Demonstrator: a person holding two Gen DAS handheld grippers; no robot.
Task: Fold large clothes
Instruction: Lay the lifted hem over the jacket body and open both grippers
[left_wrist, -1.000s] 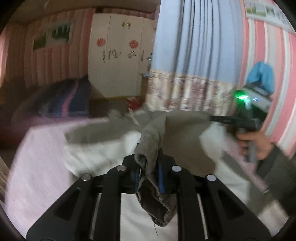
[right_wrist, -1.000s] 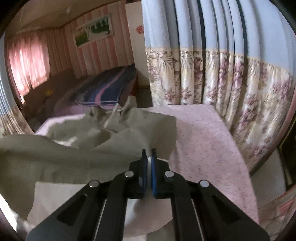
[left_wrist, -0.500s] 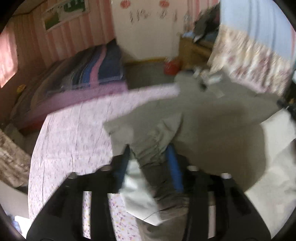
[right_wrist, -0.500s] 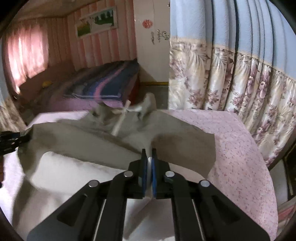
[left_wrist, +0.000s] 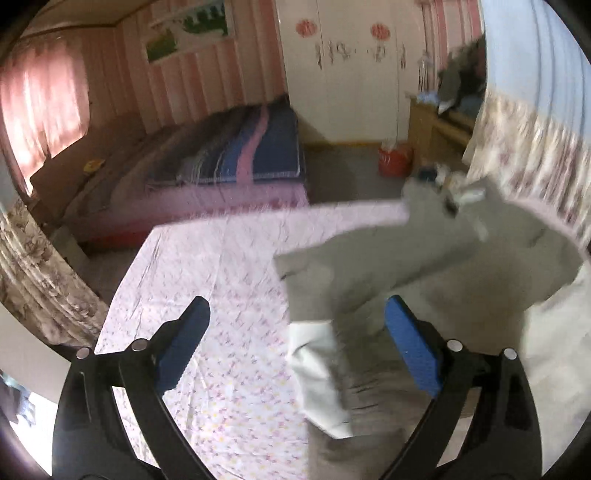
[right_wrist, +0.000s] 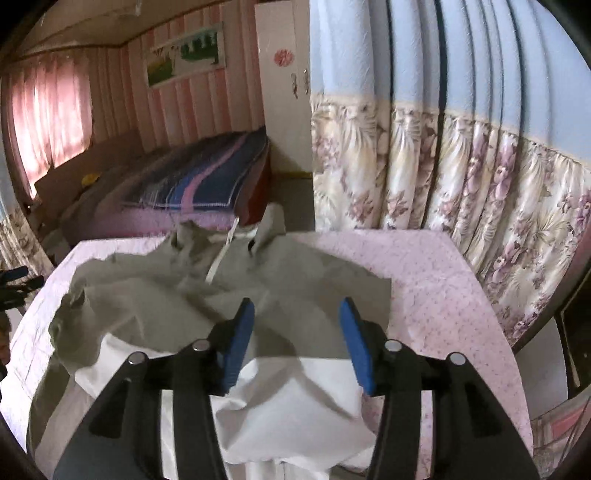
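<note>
A large grey garment with a white lining (right_wrist: 314, 295) lies loosely spread on a table with a pink flowered cloth (right_wrist: 424, 266). In the left wrist view the garment (left_wrist: 424, 269) covers the right half of the table, with a rumpled sleeve and white lining between the fingers. My left gripper (left_wrist: 295, 332) is open just above the cloth and sleeve, holding nothing. My right gripper (right_wrist: 295, 332) is open above the garment's near edge, where the white lining (right_wrist: 288, 402) is turned up. The left gripper also shows at the left edge of the right wrist view (right_wrist: 14, 284).
A bed with a striped blue and pink blanket (left_wrist: 236, 155) stands beyond the table. Flowered curtains (right_wrist: 461, 177) hang close on the right. A white wardrobe (left_wrist: 351, 74), a wooden shelf (left_wrist: 439, 136) and a red container (left_wrist: 393, 160) stand at the back.
Both grippers were shut on the garment and have opened, letting it drop onto the table. The left gripper has swung down and left over the cloth.
</note>
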